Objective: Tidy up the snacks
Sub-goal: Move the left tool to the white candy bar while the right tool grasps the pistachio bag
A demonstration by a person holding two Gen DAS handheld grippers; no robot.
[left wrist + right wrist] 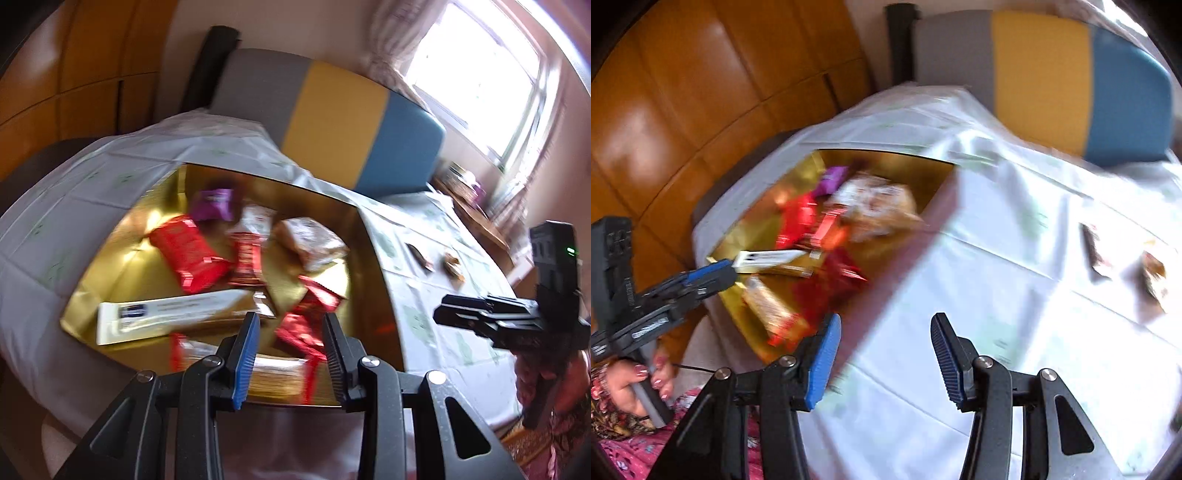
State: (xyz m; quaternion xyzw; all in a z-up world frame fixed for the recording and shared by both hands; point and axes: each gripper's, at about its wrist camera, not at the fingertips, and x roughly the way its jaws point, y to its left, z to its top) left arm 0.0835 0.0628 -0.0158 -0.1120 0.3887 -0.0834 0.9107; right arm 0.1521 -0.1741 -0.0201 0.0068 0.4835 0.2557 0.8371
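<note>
A gold box (269, 181) on the white tablecloth holds several snacks: a red packet (188, 251), a purple pouch (216, 203), a long white carton (166, 314) and a clear bag of pastry (314, 240). My left gripper (291, 325) hovers over the box's near edge, open, with nothing pressed between its pads. My right gripper (886, 325) is open and empty above the cloth, just right of the box (886, 157). A dark bar (1095, 247) and a brown snack (1154, 277) lie loose on the cloth at the right. The right wrist view is blurred.
A chair with a grey, yellow and blue back (332, 110) stands behind the table. Wooden panels (683, 92) fill the left side, and a bright window (480, 66) is at the far right. A person's hand (628, 387) grips the left tool's handle.
</note>
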